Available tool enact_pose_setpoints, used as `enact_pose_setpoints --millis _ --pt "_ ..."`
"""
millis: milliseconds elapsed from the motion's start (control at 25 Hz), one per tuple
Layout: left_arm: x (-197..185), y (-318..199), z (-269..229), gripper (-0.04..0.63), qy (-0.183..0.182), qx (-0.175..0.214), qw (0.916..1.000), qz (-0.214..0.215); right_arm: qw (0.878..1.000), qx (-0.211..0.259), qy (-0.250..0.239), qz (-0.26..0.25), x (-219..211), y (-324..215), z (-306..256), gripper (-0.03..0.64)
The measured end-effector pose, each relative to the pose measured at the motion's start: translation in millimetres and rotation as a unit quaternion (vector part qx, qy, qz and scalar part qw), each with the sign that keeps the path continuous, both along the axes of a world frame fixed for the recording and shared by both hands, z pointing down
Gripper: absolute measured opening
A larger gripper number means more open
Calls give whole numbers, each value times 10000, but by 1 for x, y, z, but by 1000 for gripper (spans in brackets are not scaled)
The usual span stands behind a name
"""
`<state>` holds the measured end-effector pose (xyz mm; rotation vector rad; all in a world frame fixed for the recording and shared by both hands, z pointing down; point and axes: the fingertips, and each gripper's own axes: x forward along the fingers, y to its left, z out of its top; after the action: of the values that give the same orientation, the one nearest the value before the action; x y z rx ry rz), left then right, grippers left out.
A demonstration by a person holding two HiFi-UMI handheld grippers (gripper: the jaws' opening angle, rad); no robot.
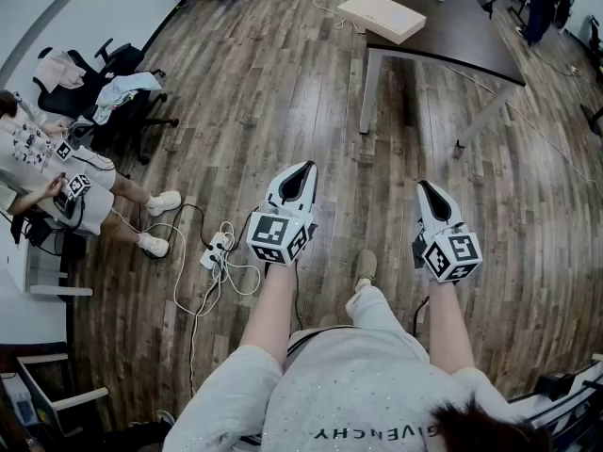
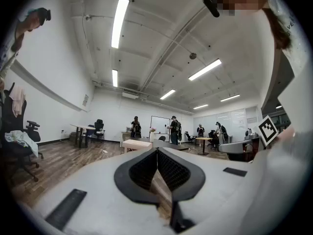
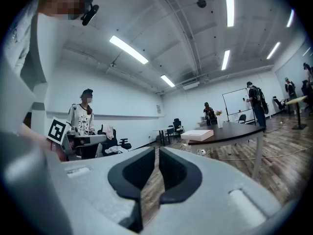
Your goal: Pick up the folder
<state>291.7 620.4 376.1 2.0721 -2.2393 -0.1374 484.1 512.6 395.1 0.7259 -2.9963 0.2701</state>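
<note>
The person holds both grippers level over the wooden floor, well short of the table (image 1: 462, 36).

The left gripper (image 1: 303, 169) has its fingers (image 2: 141, 171) brought together, tips touching, with nothing between them. The right gripper (image 1: 426, 188) is likewise closed and empty, its fingers (image 3: 178, 175) meeting at the tips.

The folder (image 1: 382, 17), a pale flat slab, lies on the near left corner of the table, one end jutting past the edge. It sits well ahead of both sets of fingertips, beyond a stretch of bare floor. In the left gripper view it shows just above and slightly left of the fingertips; in the right gripper view it shows above and to the right of them.

On the floor just left of the left gripper lies a power strip (image 1: 217, 250) with looping white cables. Farther left of the fingers, a seated person (image 1: 57, 172) holds another marked gripper, with a chair (image 1: 118, 92) draped in clothes just behind. Far beyond the fingertips, several people stand near a whiteboard (image 2: 160, 123).
</note>
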Motion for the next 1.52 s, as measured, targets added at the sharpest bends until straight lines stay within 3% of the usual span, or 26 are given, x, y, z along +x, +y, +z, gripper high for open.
enact_pose_setpoints --millis 320,1000,1520 --pt "-33 -84 8 0 56 -53 10000 -9 10000 -51 -59 -32 -36 -79 6 23" --pt "-60 -233 11 0 95 -107 9995 -280 9988 -197 -143 -418 -76 -232 12 35" --pt "-92 -275 14 0 57 -182 9989 -422 9960 -463 -436 -622 -118 -279 14 84"
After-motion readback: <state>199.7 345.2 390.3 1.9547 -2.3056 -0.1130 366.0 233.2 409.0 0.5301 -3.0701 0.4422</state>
